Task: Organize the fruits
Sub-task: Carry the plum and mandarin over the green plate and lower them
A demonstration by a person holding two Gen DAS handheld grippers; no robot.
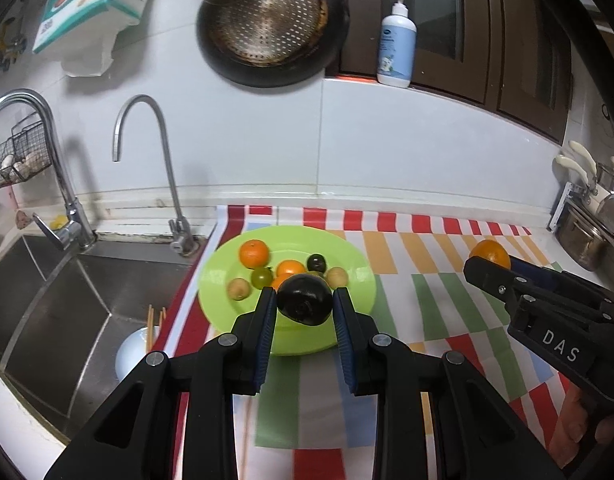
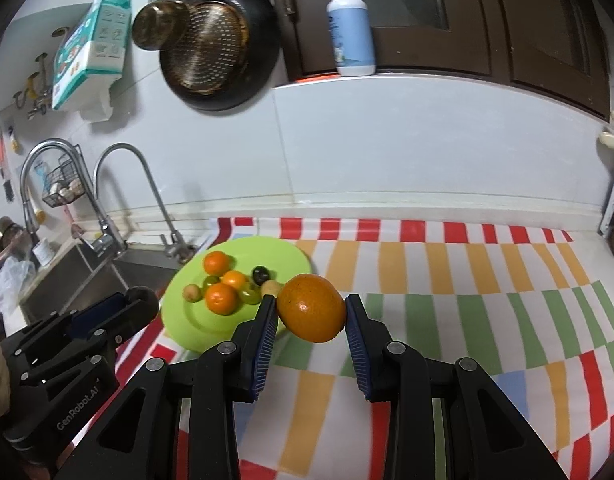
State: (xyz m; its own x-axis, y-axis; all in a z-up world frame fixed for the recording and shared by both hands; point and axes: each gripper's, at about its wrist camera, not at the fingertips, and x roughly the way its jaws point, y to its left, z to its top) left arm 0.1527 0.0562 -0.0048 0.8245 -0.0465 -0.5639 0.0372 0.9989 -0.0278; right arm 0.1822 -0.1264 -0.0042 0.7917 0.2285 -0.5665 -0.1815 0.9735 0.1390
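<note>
So both grippers are loaded right now. The left gripper (image 1: 303,295) is clenched on a dark plum (image 1: 304,299), pads pressed against its two sides, and the right gripper (image 2: 310,307) is clamped the same way on an orange (image 2: 312,307).

What matters for the next move is where the green plate (image 1: 347,254) sits relative to each. In the left wrist view the plum hangs directly over the near half of the plate, so that hand is basically already there. In the right wrist view the orange is off past the plate's right edge, above the striped cloth (image 2: 467,300), with the plate ahead and to the left of it. So the left hand is clearly the nearer one, and the right has to swing leftward to get over the plate.

The plate already holds a little cluster toward its back-middle: three small oranges (image 2: 221,298), a couple of green grapes (image 2: 249,292), a dark grape (image 2: 261,274), and pale round fruits (image 2: 191,292) I can't identify. The near rim looks bare, so I'd guess that's the landing spot. Both fruits are round-ish, so rolling is the thing to watch.
</note>
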